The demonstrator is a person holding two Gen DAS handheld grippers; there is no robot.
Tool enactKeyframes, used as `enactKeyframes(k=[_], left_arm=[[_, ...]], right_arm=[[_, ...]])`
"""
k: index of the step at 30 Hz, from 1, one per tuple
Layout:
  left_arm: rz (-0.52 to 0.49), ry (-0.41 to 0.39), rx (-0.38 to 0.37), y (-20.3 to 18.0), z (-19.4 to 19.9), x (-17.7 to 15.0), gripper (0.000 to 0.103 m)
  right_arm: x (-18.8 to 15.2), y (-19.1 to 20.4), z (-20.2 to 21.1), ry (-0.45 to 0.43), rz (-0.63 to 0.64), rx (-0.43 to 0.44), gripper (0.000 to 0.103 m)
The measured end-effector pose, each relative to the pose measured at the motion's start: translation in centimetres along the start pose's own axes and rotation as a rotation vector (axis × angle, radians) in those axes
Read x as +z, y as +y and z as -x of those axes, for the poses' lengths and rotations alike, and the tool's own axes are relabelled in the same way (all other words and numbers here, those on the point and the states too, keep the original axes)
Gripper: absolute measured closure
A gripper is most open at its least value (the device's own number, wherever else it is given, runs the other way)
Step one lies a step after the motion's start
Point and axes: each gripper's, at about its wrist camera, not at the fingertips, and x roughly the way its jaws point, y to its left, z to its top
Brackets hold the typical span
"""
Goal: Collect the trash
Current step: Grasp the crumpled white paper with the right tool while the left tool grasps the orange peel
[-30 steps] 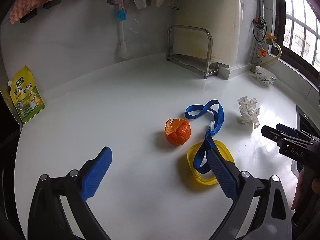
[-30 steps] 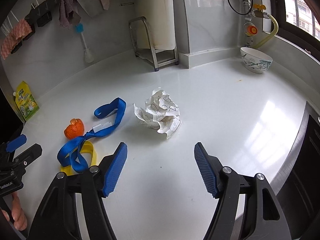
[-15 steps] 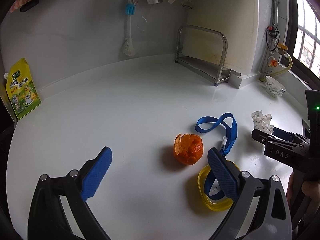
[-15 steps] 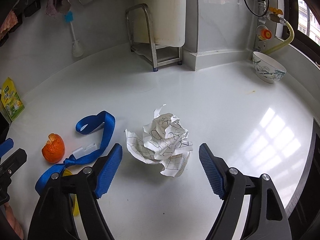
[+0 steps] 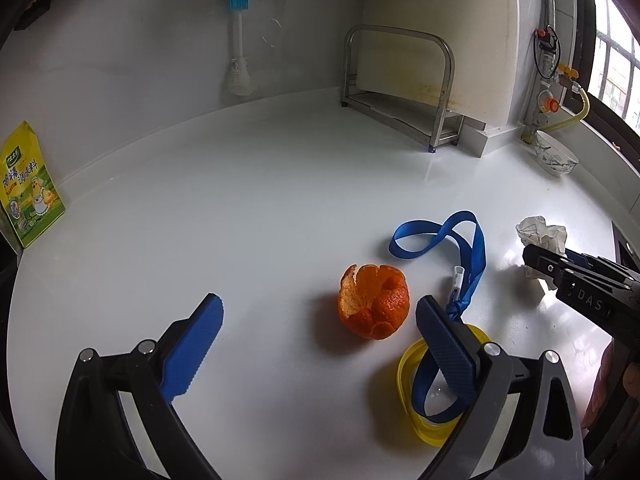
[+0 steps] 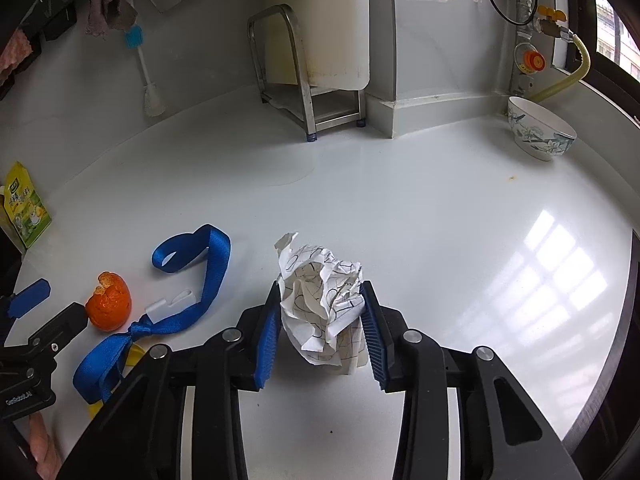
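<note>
The crumpled paper [image 6: 322,304] is a loose white wad, creased into sharp folds and marked with thin black grid lines and curved pen strokes. It sits on the white bench [image 6: 440,216] at the lower middle of the right wrist view, squeezed between the two blue pads of the right tool [image 6: 322,332], which is closed on it: the left pad presses its left flank and the right pad its right flank, with the top of the wad rising above both. In the left wrist view the same paper [image 5: 542,232] shows at the right edge of the frame, partly covered by the black fingers of the right tool [image 5: 568,268].

The orange peel [image 5: 374,300] is a hollow, bright orange shell with a torn, curled rim, lying at the lower middle of the left wrist view. The left tool [image 5: 320,340] stands wide open, its left pad well to the left of the peel and its right pad just beside the peel's right, touching nothing. The peel lies ahead of the gap, towards its right side.

A blue strap [image 5: 460,248] loops right of the peel and runs down into a yellow ring [image 5: 408,396] behind the right pad. In the right wrist view the peel [image 6: 108,302] and strap [image 6: 200,280] lie at the left.

A patterned bowl [image 6: 540,132] stands at the upper right, a yellow pouch [image 5: 28,184] at the far left.
</note>
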Motion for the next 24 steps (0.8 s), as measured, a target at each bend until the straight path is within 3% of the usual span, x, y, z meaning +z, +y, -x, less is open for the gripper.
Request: enactKeyframes(k=[13, 20, 22, 24], left_arm=[[0.021, 0.08, -0.051, -0.4, -2.6, 0.7, 0.008], [0.025, 0.116, -0.14, -0.9, -3.1, 0.4, 0.033], [0.022, 0.12, -0.179, -1.1, -3.1, 0.4, 0.046], [0.015, 0.121, -0.212, -1.6, -3.0, 0.5, 0.066]], right_arm=[[-0.3, -0.2, 0.1, 0.002, -0.019, 0.02, 0.067], [-0.5, 0.0, 0.2, 0.002, -0.016, 0.026, 0.067], [-0.5, 0.0, 0.2, 0.002, -0.018, 0.027, 0.067], [-0.6, 0.0, 0.3, 0.002, -0.021, 0.028, 0.067]])
